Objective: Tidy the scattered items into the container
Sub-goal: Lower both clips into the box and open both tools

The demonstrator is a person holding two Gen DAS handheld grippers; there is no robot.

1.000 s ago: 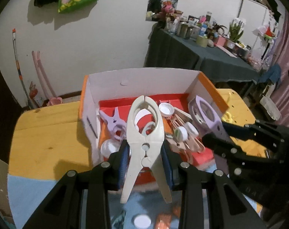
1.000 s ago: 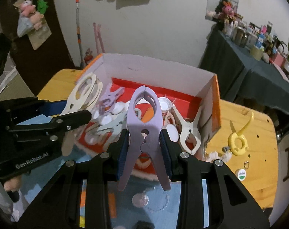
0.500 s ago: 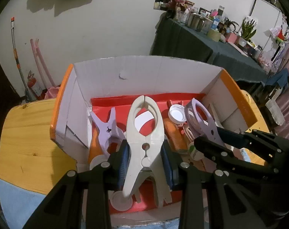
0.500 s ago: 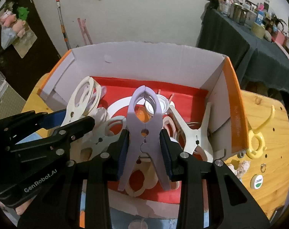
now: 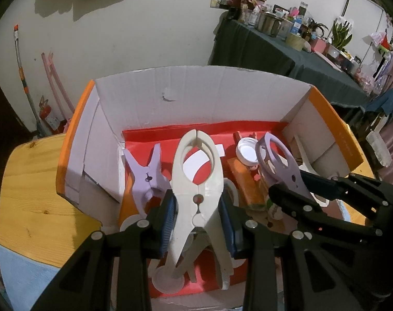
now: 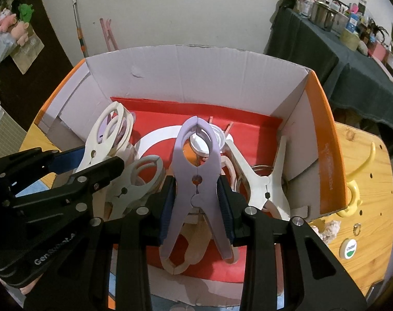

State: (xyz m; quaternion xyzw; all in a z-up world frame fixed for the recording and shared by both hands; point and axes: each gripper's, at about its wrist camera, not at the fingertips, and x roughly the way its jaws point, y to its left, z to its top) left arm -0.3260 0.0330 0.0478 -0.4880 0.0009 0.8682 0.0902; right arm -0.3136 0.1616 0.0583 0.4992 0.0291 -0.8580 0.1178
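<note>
An open cardboard box (image 5: 196, 96) (image 6: 196, 77) with orange rims and a red floor stands on the wooden table. My left gripper (image 5: 197, 204) is shut on a cream clothes peg (image 5: 196, 171) and holds it over the box floor. My right gripper (image 6: 196, 194) is shut on a lilac clothes peg (image 6: 197, 155), also over the box. Each gripper shows in the other's view, the right one (image 5: 294, 191) and the left one (image 6: 92, 165). In the box lie a lilac peg (image 5: 147, 171), a white cap (image 5: 247, 151), cream pegs (image 6: 261, 181) and other small items.
On the table right of the box lie a yellow hook (image 6: 357, 181), a small white and green cap (image 6: 349, 248) and a pale lump (image 6: 328, 229). A blue cloth (image 5: 22, 272) covers the near table. A cluttered dark-clothed table (image 5: 287, 51) stands behind.
Both grippers have moved forward with their pegs, from in front of the box to over its red floor. Both stay shut on their pegs.
</note>
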